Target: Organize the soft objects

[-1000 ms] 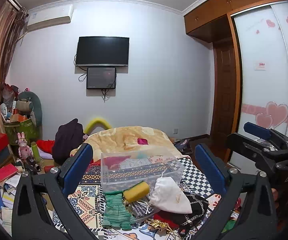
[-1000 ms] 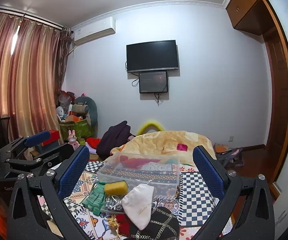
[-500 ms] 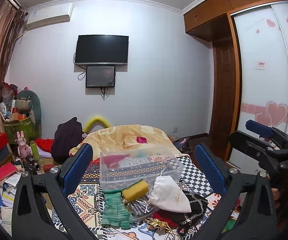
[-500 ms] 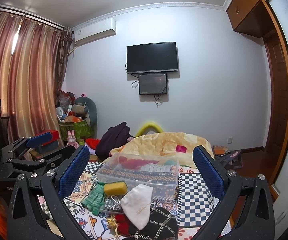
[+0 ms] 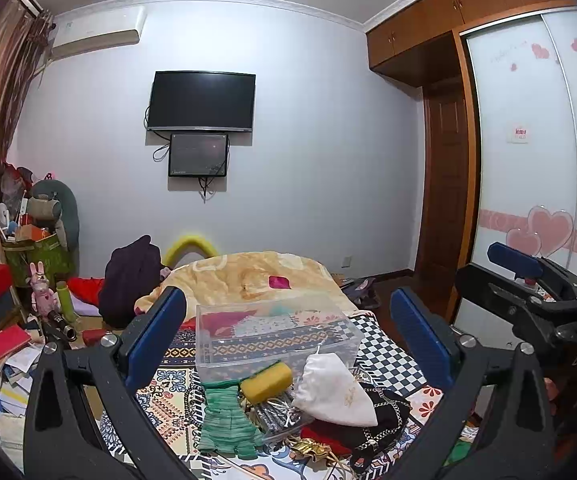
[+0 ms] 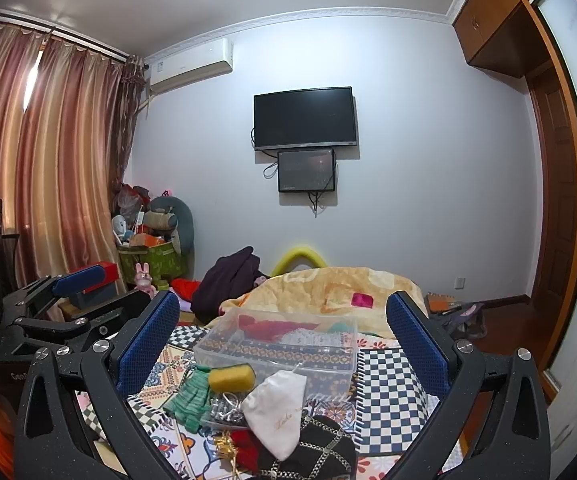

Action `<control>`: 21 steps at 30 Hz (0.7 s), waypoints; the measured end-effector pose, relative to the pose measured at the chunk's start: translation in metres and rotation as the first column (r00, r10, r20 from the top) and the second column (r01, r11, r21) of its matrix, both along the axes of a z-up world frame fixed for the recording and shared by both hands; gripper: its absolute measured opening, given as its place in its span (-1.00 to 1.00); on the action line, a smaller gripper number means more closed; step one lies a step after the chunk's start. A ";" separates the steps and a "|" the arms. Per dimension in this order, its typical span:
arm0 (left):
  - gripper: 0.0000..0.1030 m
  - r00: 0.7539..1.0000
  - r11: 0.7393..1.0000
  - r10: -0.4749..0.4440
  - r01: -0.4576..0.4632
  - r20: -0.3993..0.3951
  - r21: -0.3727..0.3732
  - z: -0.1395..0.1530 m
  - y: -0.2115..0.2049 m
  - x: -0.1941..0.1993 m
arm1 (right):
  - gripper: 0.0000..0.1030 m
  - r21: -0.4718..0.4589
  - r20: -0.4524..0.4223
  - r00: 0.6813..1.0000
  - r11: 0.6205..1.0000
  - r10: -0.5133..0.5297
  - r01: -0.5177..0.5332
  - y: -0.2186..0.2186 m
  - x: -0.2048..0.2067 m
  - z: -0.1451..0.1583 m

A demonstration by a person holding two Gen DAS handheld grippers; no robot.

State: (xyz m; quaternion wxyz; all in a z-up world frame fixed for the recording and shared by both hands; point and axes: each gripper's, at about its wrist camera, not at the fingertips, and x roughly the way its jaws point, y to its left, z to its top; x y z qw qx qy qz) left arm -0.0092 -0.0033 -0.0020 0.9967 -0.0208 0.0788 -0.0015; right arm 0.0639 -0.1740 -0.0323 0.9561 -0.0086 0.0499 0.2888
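Little has shifted over the past second: both wrist views have only drifted a touch, the pile sitting a shade lower in the frame, and nothing on the bed has been touched. Left gripper (image 5: 288,340) and right gripper (image 6: 282,338) hover side by side above the patterned bedspread (image 5: 392,356), each with its blue-padded jaws spread wide and nothing between them. Ahead lies the clear plastic bin (image 5: 276,332), holding only a few bits of fabric seen through its walls, and heaped against its near side are the soft things to be sorted: a green knitted glove (image 5: 226,420), a yellow sponge (image 5: 266,376), a white drawstring pouch (image 5: 334,390), and a black chain-trimmed bag (image 5: 384,412) with something red tucked beneath it. A clear packet of silvery bits (image 5: 278,412) lies among them, partly under the sponge and pouch. Judging by the untouched heap, sorting has barely begun; the small drift reads as lining up before a first reach. The sponge, lying on top and nearest the bin, looks the easiest first pick, while the pouch may slump and drag its cord if pinched off-centre.
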 end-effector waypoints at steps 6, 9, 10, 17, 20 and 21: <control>1.00 1.000 1.000 -0.008 0.008 0.001 0.001 0.000 0.000 -0.001 | 1.00 0.003 -0.003 1.000 1.000 -0.006 0.006 0.000 0.001 0.000; 1.00 1.000 1.000 -0.007 0.007 0.000 0.002 0.000 0.000 -0.001 | 1.00 0.004 -0.003 1.000 1.000 -0.007 0.007 0.000 0.001 0.000; 1.00 1.000 1.000 -0.007 0.007 0.001 0.001 0.000 0.000 -0.001 | 1.00 0.004 -0.003 1.000 1.000 -0.007 0.007 0.000 0.001 0.000; 1.00 1.000 1.000 -0.016 0.016 0.002 -0.004 0.000 0.001 -0.002 | 1.00 0.003 -0.003 1.000 1.000 -0.012 0.012 0.000 0.002 -0.001; 1.00 1.000 1.000 -0.018 0.018 0.004 -0.004 -0.001 0.002 -0.001 | 1.00 0.004 -0.004 1.000 1.000 -0.012 0.012 0.000 0.003 -0.002; 1.00 1.000 1.000 -0.018 0.018 0.004 -0.002 -0.001 0.002 0.000 | 1.00 0.005 -0.004 1.000 1.000 -0.013 0.013 0.000 0.003 -0.002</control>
